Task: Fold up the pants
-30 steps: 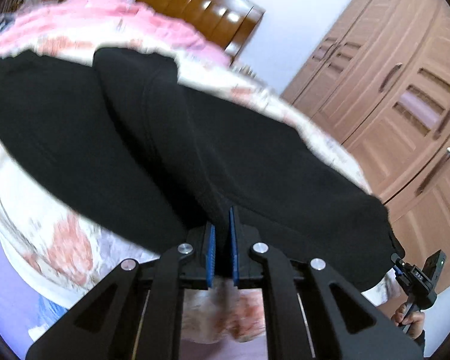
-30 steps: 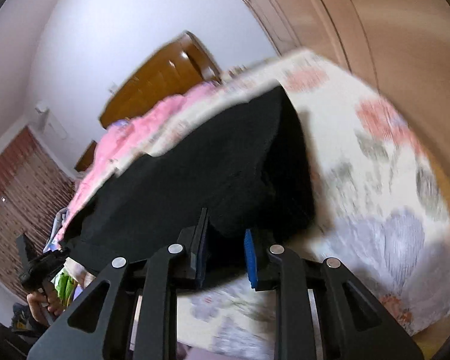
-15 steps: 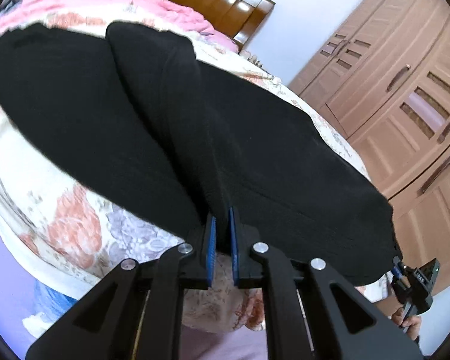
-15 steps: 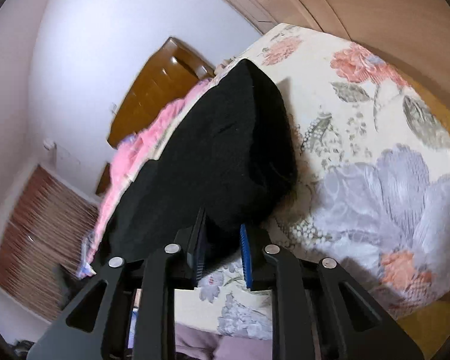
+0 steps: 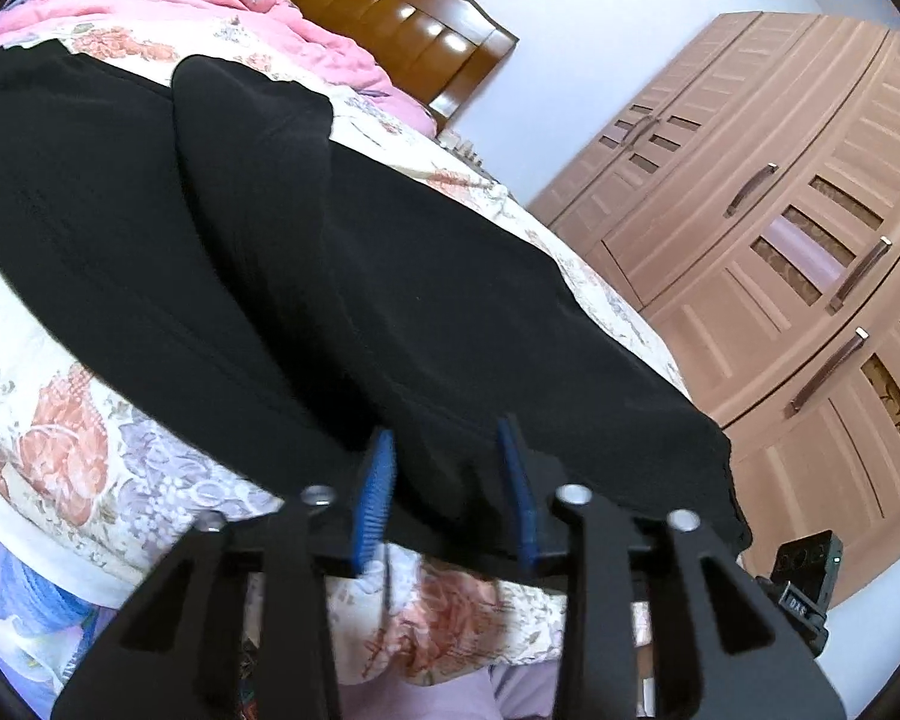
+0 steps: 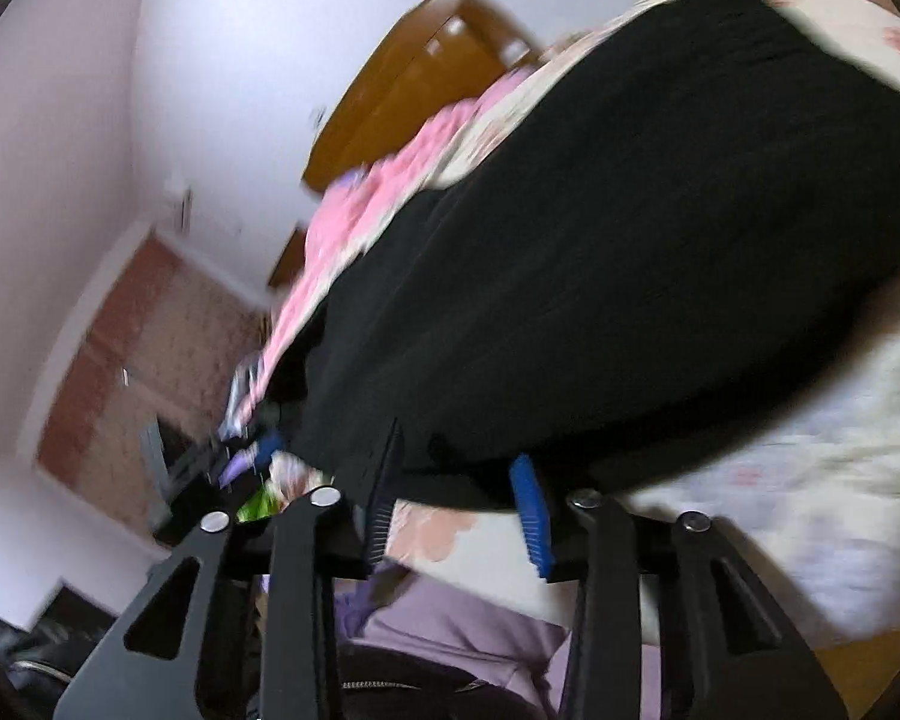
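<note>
a big bed w/ a cream flowery sheet fills the room. a crumpled pink blanket lies at the far end by a shiny brown wooden headboard. tall light-brown wooden wardrobe doors stand to the right, white wall behind.

the soft black pants lie spread flat on the sheet, one part folded over another. the near edge sits right at the bed edge.

the left gripper has its blue pads wide apart, pants edge between them, not pinched. the right gripper is wide too, at the pants edge, holding nothing. right view is blurry.
</note>
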Tool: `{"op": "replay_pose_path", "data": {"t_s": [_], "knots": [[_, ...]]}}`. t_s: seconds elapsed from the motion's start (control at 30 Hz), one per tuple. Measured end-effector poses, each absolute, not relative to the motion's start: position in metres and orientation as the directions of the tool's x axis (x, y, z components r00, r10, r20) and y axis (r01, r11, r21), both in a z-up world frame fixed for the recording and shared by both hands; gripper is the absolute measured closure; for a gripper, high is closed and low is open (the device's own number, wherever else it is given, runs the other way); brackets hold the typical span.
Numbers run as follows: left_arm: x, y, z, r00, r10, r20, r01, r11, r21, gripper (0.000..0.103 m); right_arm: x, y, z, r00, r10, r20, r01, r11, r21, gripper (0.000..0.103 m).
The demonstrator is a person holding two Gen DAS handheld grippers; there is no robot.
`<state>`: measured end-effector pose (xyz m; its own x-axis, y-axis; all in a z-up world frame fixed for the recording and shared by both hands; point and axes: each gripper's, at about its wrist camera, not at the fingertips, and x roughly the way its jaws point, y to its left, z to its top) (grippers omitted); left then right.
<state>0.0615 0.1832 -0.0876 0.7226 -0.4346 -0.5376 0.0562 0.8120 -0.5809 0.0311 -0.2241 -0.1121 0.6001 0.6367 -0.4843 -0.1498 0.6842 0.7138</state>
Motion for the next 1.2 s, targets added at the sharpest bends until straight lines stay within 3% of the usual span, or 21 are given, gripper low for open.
{"op": "replay_pose_path", "data": {"t_s": [0.03,0.1,0.3,0.43,0.57,0.7,0.73,0.77,0.8,0.83,0.87,0.9,1.07,1.2], "knots": [[0.062,0.185,-0.089,0.726,-0.428,-0.538,0.053,0.815,-0.577,0.092,0.036,-0.220,-0.112,0.596,0.638,-0.488,-0.153,0.687,0.710,0.076],[0.063,0.190,-0.091,0.729,-0.443,-0.523,0.057,0.800,-0.598,0.098,0.040,-0.221,-0.112,0.604,0.626,-0.493,-0.142,0.693,0.706,0.095],[0.040,0.190,-0.061,0.772,-0.429,-0.469,0.137,0.832,-0.537,0.098,0.007,-0.230,-0.079,0.649,0.578,-0.494,-0.189,0.752,0.631,0.096],[0.045,0.185,-0.075,0.725,-0.420,-0.545,0.110,0.853,-0.511,0.098,0.012,-0.223,-0.107,0.586,0.581,-0.565,-0.126,0.754,0.644,0.096],[0.047,0.189,-0.097,0.698,-0.430,-0.572,0.068,0.835,-0.546,0.098,0.011,-0.223,-0.104,0.590,0.583,-0.559,-0.132,0.752,0.646,0.097],[0.053,0.185,-0.094,0.684,-0.415,-0.599,0.083,0.861,-0.502,0.095,0.015,-0.223,-0.111,0.569,0.590,-0.573,-0.117,0.747,0.654,0.094],[0.053,0.185,-0.095,0.681,-0.408,-0.608,0.077,0.866,-0.494,0.090,0.014,-0.224,-0.116,0.556,0.614,-0.561,-0.115,0.725,0.679,0.093],[0.052,0.187,-0.093,0.682,-0.395,-0.616,0.066,0.872,-0.485,0.077,0.011,-0.225,-0.113,0.548,0.622,-0.559,-0.120,0.720,0.683,0.084],[0.049,0.190,-0.090,0.685,-0.378,-0.623,0.057,0.880,-0.471,0.068,0.007,-0.223,-0.108,0.536,0.626,-0.566,-0.130,0.724,0.677,0.069],[0.046,0.193,-0.084,0.697,-0.351,-0.625,0.046,0.892,-0.449,0.051,0.002,-0.222,-0.098,0.530,0.603,-0.596,-0.140,0.755,0.640,0.058],[0.042,0.198,-0.077,0.720,-0.314,-0.619,0.033,0.906,-0.422,0.038,-0.005,-0.220,-0.089,0.540,0.562,-0.627,-0.148,0.797,0.586,0.032],[0.035,0.205,-0.064,0.759,-0.264,-0.595,0.017,0.922,-0.386,0.033,-0.014,-0.218,-0.073,0.573,0.492,-0.656,-0.168,0.853,0.494,0.021],[0.034,0.223,-0.015,0.846,-0.121,-0.519,-0.028,0.963,-0.269,0.005,-0.025,-0.206,-0.023,0.691,0.365,-0.624,-0.269,0.931,0.247,0.021],[0.095,0.217,-0.003,0.804,-0.041,-0.594,-0.057,0.988,-0.145,0.002,0.023,-0.196,-0.019,0.706,0.331,-0.626,-0.276,0.943,0.186,0.021]]}}
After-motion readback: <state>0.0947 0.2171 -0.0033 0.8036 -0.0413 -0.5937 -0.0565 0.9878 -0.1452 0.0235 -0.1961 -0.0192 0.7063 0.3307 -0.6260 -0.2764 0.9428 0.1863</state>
